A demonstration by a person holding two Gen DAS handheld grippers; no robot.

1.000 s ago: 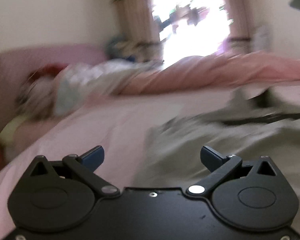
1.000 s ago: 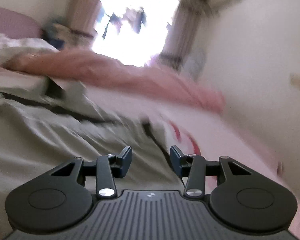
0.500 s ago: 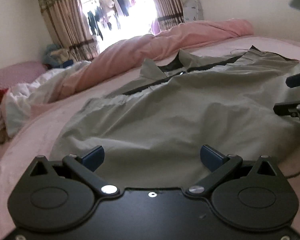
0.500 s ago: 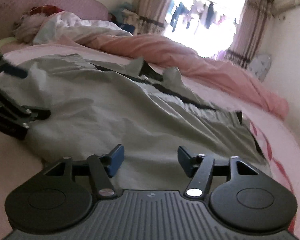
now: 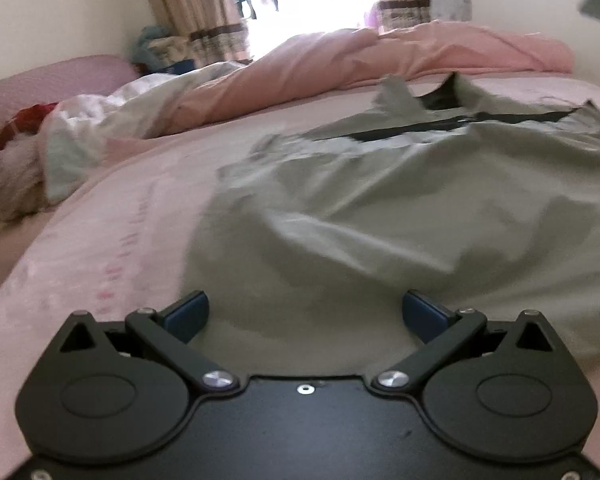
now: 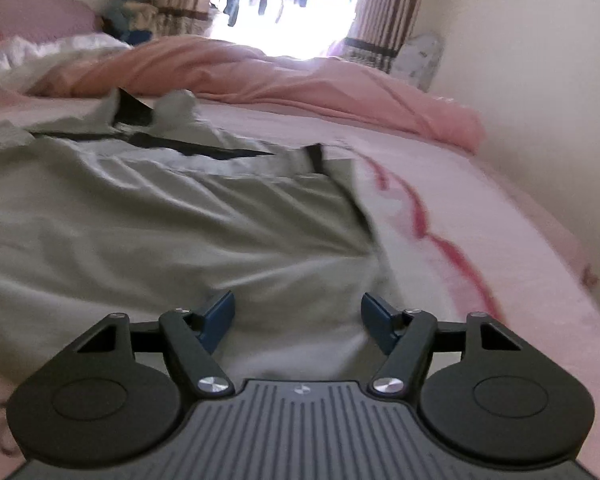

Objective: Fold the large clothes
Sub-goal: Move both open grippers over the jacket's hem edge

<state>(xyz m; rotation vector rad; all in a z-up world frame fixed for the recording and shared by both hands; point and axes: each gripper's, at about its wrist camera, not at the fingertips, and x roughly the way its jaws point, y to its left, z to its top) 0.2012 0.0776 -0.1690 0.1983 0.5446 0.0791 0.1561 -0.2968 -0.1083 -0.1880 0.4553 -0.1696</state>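
Note:
A large pale grey-green shirt (image 5: 400, 208) with a black-lined collar and black trim lies spread on the pink bed, collar pointing away from me. My left gripper (image 5: 305, 312) stands open at the shirt's near left hem, with cloth lying between its blue pads but not pinched. In the right wrist view the same shirt (image 6: 152, 216) fills the left and middle, and my right gripper (image 6: 298, 314) hangs open low over its near right corner. Nothing is pressed between the right pads either. Neither gripper shows in the other's view.
A rolled pink duvet (image 5: 380, 60) lies across the far side of the bed (image 6: 480, 240), with white bedding (image 5: 88, 128) and a pink pillow (image 5: 48, 80) at the far left. Curtains (image 6: 380, 12) frame a bright window. A wall (image 6: 540, 80) runs close along the right.
Both grippers have swung and dropped toward the shirt's near hem. The right gripper's jaws have spread wider than a second ago. The left gripper's jaws have stayed wide open.

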